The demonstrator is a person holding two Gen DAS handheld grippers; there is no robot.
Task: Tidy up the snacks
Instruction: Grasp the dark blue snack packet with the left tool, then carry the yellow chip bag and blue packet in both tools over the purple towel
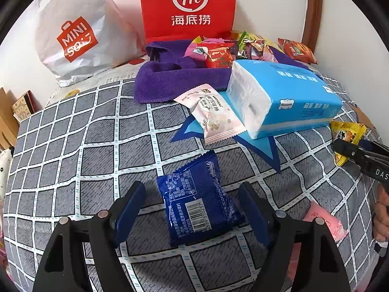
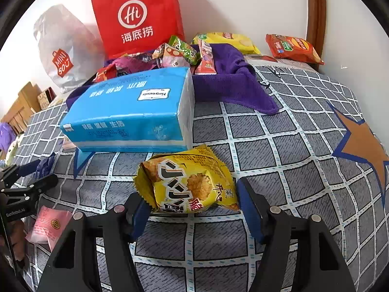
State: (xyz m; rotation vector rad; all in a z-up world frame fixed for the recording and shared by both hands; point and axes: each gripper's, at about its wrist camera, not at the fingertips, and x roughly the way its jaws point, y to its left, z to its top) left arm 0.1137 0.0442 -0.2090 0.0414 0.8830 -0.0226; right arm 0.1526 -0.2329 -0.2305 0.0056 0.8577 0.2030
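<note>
I have both grippers low over the bed, fingers apart: the left gripper straddles the blue packet, the right gripper brackets the yellow snack bag. Neither is clamped yet, so each seems lined up to pinch and carry toward the pile on the purple towel.

Tissue pack blocks the purple towel.

Both grippers sit low over the bed: left gripper jaws spread wide, right gripper jaws wide apart too.
</note>
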